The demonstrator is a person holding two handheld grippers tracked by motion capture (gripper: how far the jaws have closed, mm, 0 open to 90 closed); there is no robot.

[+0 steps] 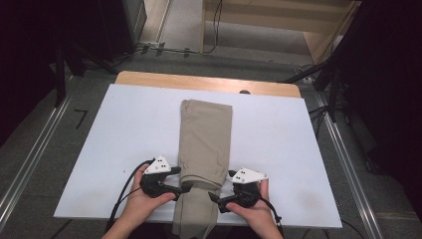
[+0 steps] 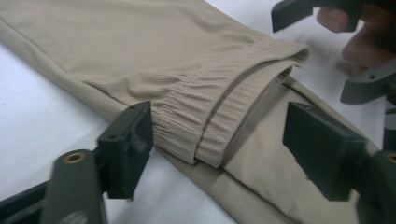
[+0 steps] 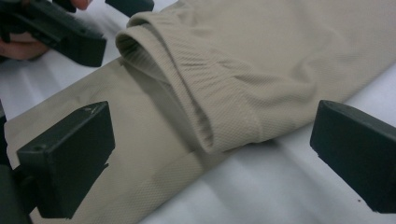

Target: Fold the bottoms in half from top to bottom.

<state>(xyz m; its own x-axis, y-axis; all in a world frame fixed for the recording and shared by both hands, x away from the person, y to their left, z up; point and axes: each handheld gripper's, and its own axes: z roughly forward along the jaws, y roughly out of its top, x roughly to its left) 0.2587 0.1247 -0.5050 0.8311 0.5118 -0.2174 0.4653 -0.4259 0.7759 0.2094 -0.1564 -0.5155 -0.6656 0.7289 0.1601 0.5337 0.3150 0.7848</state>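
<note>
A pair of tan trousers lies folded lengthwise down the middle of the white table, its top layer doubled back so the elastic waistband ends near the front edge. The lower layer hangs over that edge. My left gripper stands open at the left side of the waistband, its jaws either side of the fold. On the right side my right gripper is open too, jaws wide around the band's corner. Neither is closed on the cloth.
The table's far edge shows a strip of bare wood. Black stands and cables flank the table on the floor. Metal rails run along both sides.
</note>
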